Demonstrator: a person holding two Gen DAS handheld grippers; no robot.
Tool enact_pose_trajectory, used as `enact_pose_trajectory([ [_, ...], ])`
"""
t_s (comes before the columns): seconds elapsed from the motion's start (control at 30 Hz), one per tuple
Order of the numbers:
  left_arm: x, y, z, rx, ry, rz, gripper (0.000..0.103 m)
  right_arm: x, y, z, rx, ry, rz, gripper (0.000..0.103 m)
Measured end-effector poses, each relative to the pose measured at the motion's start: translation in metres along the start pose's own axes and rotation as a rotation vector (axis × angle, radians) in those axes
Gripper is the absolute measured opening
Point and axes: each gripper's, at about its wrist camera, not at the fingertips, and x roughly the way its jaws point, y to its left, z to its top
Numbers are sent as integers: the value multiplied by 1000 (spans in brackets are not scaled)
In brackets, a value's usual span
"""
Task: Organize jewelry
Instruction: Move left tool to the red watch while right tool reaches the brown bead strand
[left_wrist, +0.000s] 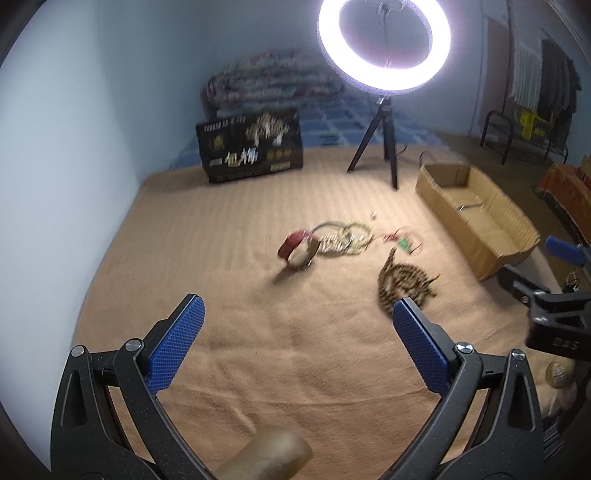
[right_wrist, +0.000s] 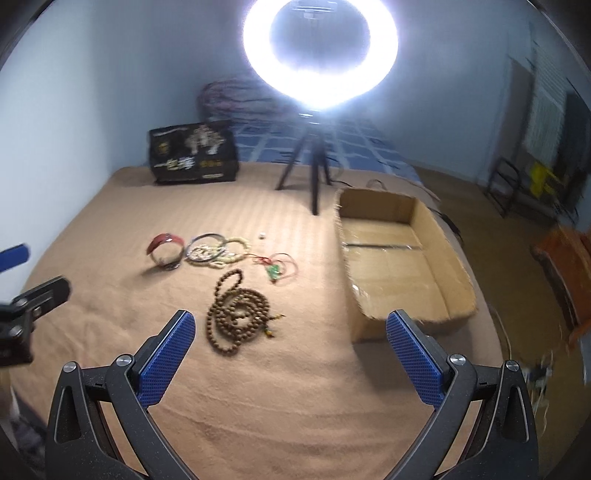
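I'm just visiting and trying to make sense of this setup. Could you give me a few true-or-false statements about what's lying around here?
1. Both grippers, left and right, are open and hold nothing. True.
2. The brown bead necklace lies inside the cardboard box. False: it lies on the tan blanket, beside the box.
3. The ring light is switched on. True.
4. The red bracelet hangs from the tripod. False: it sits on the blanket.

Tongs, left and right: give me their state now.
Left tongs: open, holding nothing.
Right tongs: open, holding nothing.
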Motion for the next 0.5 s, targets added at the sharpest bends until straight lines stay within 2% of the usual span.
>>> enact_pose_trajectory([
  [0.13,24,13,-1,-23,78,3,103,14,10,1,-84,22,1,103],
  [0.27,46,28,4,-57,131,-1,103,38,17,2,-114,88,56,103],
  [0.4,66,38,17,-72,149,-56,103,62,24,4,-110,173,148,103],
  [0.5,83,35,29,-20,142,-97,97,75,24,4,-74,219,179,103],
])
